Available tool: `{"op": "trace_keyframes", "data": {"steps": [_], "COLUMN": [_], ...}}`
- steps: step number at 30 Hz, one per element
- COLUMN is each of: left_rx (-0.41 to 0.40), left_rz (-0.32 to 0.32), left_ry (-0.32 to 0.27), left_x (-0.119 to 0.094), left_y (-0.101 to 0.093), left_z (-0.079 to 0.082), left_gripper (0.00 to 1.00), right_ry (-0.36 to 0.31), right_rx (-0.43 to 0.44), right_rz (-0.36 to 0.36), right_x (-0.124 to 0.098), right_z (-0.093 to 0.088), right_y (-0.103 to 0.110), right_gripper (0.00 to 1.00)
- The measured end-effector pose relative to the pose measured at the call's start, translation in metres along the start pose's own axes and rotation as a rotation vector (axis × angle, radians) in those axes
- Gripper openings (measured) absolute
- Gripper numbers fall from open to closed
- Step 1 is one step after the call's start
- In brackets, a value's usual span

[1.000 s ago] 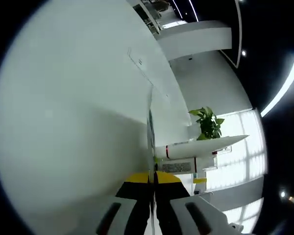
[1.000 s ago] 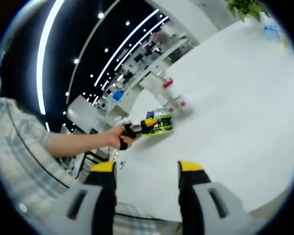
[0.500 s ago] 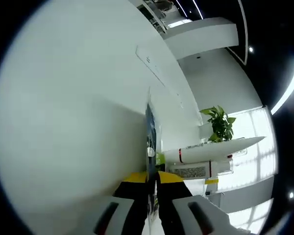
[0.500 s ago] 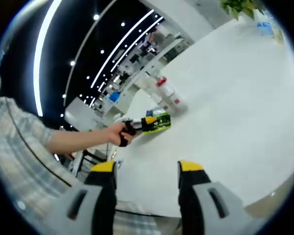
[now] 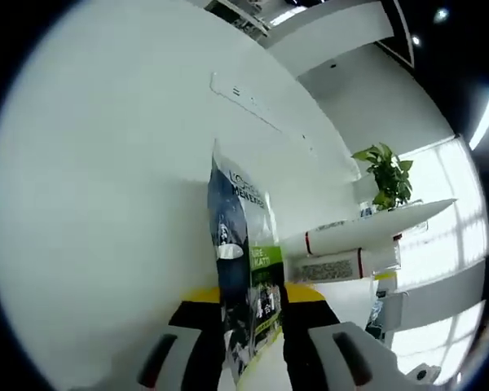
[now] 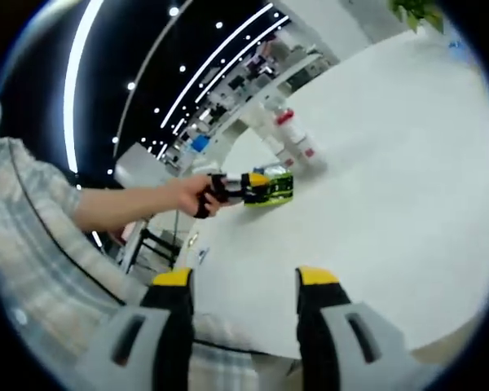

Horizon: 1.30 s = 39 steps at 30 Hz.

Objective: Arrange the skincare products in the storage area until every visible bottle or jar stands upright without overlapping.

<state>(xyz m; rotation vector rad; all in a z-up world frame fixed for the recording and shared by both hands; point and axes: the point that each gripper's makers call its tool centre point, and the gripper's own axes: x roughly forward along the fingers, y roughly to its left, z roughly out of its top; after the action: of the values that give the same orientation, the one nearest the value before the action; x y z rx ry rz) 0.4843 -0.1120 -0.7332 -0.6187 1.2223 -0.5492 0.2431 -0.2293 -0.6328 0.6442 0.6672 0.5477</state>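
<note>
Left gripper view. The left tool, its yellow-tipped jaws closed on a dark blue and green tube that extends forward over the white bench. Beyond it, two white bottles with red bands lie on their sides, near a potted plant.

White table, seemingly two tubes

An open-plan office: long ceiling light strips, rows of desks, a potted plant, a broad white worktop.
</note>
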Motion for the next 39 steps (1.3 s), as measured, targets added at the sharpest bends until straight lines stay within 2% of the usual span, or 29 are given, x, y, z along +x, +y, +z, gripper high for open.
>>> {"op": "trace_keyframes", "data": {"steps": [2, 7, 14, 22, 24, 27, 29, 31, 32, 33, 34, 35, 38, 39], "left_rx": [0.0, 0.062, 0.117, 0.148, 0.196, 0.293, 0.347, 0.384, 0.393, 0.402, 0.405, 0.434, 0.569, 0.584], "left_rz": [0.023, 0.085, 0.133, 0.186, 0.212, 0.201, 0.193, 0.166, 0.123, 0.096, 0.089, 0.08, 0.044, 0.056], "left_ry": [0.007, 0.027, 0.026, -0.01, -0.018, -0.01, -0.025, -0.056, -0.104, -0.165, -0.182, -0.213, -0.306, -0.316], "left_x": [-0.002, -0.006, -0.015, -0.017, -0.02, -0.025, -0.03, -0.037, -0.043, -0.051, -0.054, -0.065, -0.088, -0.095], "left_y": [0.001, 0.007, 0.017, 0.026, 0.028, 0.025, 0.022, 0.017, 0.01, 0.006, 0.005, 0.003, -0.003, 0.0], "left_z": [0.002, 0.001, 0.002, 0.009, 0.008, 0.002, 0.002, 0.001, 0.003, 0.008, 0.009, 0.009, 0.011, 0.01], "left_gripper": [0.34, 0.42, 0.44, 0.45, 0.46, 0.5, 0.53, 0.57, 0.58, 0.57, 0.53, 0.48, 0.2, 0.19], "right_ry": [-0.002, -0.001, -0.006, -0.013, -0.014, -0.008, 0.001, 0.01, 0.02, 0.028, 0.039, 0.045, 0.067, 0.077], "right_rx": [-0.005, -0.011, -0.012, -0.008, -0.008, -0.007, -0.013, -0.015, -0.021, -0.025, -0.033, -0.041, -0.067, -0.078], "right_rz": [0.012, 0.023, 0.029, 0.021, 0.022, 0.029, 0.037, 0.052, 0.071, 0.081, 0.096, 0.106, 0.136, 0.152], "right_x": [0.001, 0.001, -0.003, -0.008, -0.008, -0.003, 0.002, 0.008, 0.015, 0.019, 0.024, 0.028, 0.041, 0.046], "right_z": [0.0, -0.001, -0.003, -0.003, -0.003, -0.004, -0.004, -0.003, -0.002, -0.001, -0.001, 0.0, 0.002, 0.003], "right_y": [0.002, 0.002, 0.002, -0.001, -0.001, 0.0, 0.002, 0.006, 0.01, 0.012, 0.016, 0.018, 0.025, 0.029], "right_gripper": [0.48, 0.48, 0.48, 0.48, 0.48, 0.48, 0.48, 0.48, 0.48, 0.48, 0.47, 0.47, 0.47, 0.47]}}
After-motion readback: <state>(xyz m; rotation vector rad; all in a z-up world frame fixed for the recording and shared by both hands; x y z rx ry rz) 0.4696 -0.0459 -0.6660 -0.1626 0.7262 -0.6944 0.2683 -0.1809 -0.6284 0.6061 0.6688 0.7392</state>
